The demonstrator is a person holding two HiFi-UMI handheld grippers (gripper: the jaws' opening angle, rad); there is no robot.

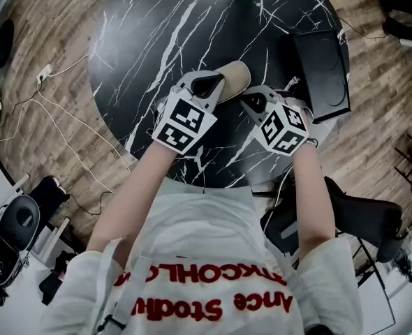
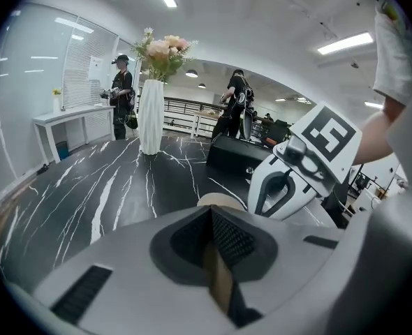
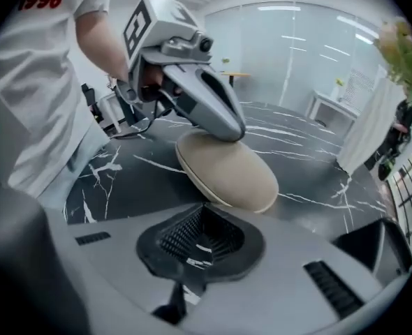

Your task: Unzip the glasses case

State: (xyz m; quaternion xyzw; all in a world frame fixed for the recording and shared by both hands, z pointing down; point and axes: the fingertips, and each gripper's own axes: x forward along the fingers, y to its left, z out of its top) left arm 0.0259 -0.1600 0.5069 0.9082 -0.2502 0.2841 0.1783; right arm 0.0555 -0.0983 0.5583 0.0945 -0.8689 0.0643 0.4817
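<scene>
Head view: a beige glasses case [image 1: 235,79] lies on a round black marble table [image 1: 143,40], toward the edge nearest the person. The left gripper [image 1: 207,86] meets the case at its left end, and the right gripper [image 1: 253,103] sits just beside its near right end. A flat black box [image 1: 322,72] rests on the table to the right of the case, well apart from it. Left gripper view: the jaws are pressed together with a tan strip pinched in their seam, so this gripper grips the case by its edge, and the rest of the case's rounded top shows just past the jaw tips. Beyond the case stand a white vase [image 2: 150,117] with pale flowers and, farther off, two people in dark clothes [image 2: 122,93]. Right gripper view: this gripper's jaws are closed against each other. A few pale glints show in the seam, but I cannot tell what they are. The case lies on the marble just beyond the jaw tips, closed, with its seam line running round the rim, and the left gripper's tip bears down on its far end.
</scene>
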